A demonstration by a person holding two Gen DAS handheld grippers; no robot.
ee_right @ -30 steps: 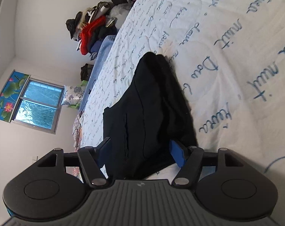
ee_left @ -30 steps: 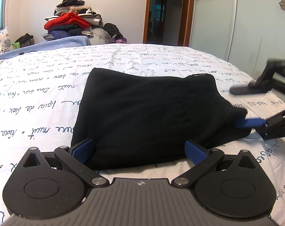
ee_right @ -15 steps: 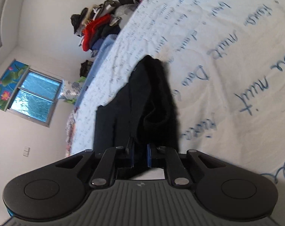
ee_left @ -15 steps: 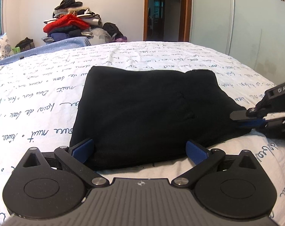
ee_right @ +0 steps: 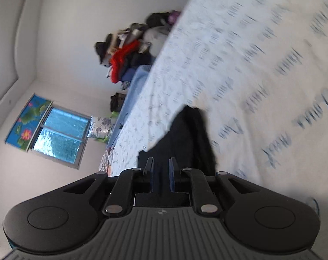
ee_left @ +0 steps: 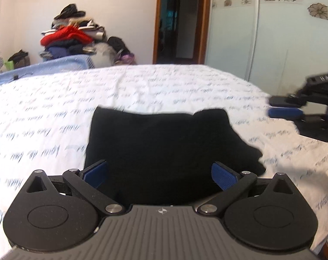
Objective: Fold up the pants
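Folded black pants (ee_left: 164,147) straight ahead of the left gripper (ee_left: 159,173), flat on the bed (ee_left: 142,86), with the near edge between widely parted blue pads (ee_left: 95,173) and seemingly untouched by either. Off to that gripper's right and clear of the cloth, the right gripper (ee_left: 283,107): narrow gap, opening, nothing between. Looks close to done, judging by the squarish bundle, apart from a ragged corner sticking out on the side facing the right gripper. Main risk from here: undoing the fold rather than finishing it. Closing the left gripper on the near edge could catch only the top layer, peel it back on lifting and spill the layers beneath. Reaching low could pinch the bedsheet along with the cloth and drag the whole bundle askew. Bringing the right gripper back in towards the loose corner with so slim a gap might push the fabric ahead instead of taking it in, bunching that side further. Soft, limp cloth, by the look of it, so likely to sag or slide out of a shallow hold. Hard to judge exact contact through the motion blur in both views, so worth treating any touch as uncertain.
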